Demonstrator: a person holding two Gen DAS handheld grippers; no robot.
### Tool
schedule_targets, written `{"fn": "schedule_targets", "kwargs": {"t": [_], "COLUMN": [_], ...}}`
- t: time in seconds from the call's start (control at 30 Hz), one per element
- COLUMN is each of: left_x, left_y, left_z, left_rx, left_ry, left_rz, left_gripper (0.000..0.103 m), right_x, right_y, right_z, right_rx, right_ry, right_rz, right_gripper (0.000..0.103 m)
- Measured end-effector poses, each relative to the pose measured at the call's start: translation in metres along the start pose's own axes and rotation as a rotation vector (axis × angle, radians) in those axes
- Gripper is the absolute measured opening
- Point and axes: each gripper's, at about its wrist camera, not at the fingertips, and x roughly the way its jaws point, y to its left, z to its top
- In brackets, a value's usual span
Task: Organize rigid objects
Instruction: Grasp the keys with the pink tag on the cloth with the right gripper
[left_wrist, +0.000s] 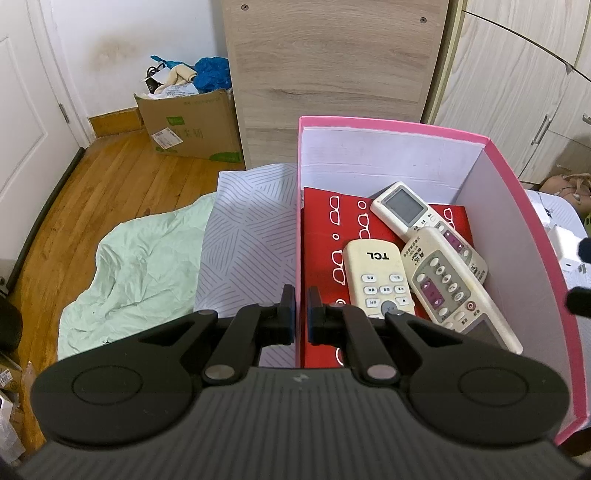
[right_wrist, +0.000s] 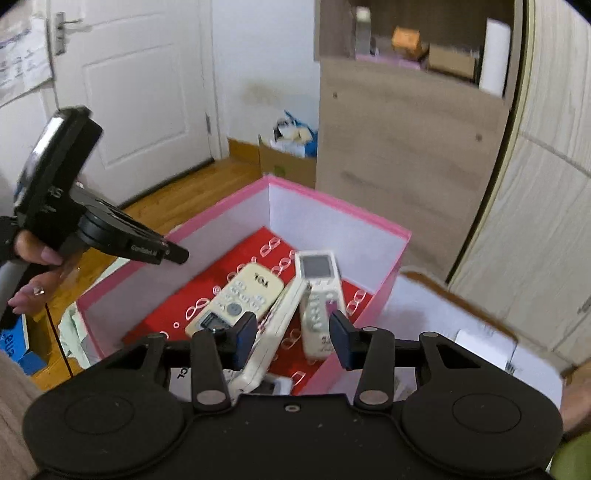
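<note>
A pink box (left_wrist: 524, 206) with white inner walls holds three cream remote controls on a red printed sheet (left_wrist: 321, 229): a TCL remote (left_wrist: 376, 280), a long one with purple buttons (left_wrist: 454, 284), and one with a grey screen (left_wrist: 410, 206). My left gripper (left_wrist: 301, 310) is shut on the box's left wall. The box (right_wrist: 391, 243) and the remotes (right_wrist: 255, 291) also show in the right wrist view. My right gripper (right_wrist: 291, 332) is open and empty, just above the box's near end, over the long remote (right_wrist: 273, 332). The left gripper (right_wrist: 173, 254) is seen there at the box's left wall.
A patterned sheet (left_wrist: 243, 236) and a green cloth (left_wrist: 136, 266) lie left of the box. A cardboard box (left_wrist: 192, 122) full of things stands on the wooden floor by a wooden cabinet (left_wrist: 332, 74). White boxes (right_wrist: 480, 350) lie right of the pink box.
</note>
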Motion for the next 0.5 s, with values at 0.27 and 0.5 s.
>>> {"fn": "schedule_targets", "kwargs": {"t": [0.27, 0.5], "left_x": [-0.001, 0.0], "left_y": [0.0, -0.001], "left_z": [0.0, 0.003], "left_rx": [-0.009, -0.014], "left_ry": [0.003, 0.015], "left_rz": [-0.005, 0.005], "left_gripper": [0.005, 0.005], "right_x": [-0.029, -0.013], "right_y": [-0.053, -0.081], "right_z": [-0.035, -0.085], "right_rx": [0.087, 0.236], "right_ry": [0.067, 0.277], "right_rz": [-0.011, 0.105], "right_gripper": [0.048, 0.048]}}
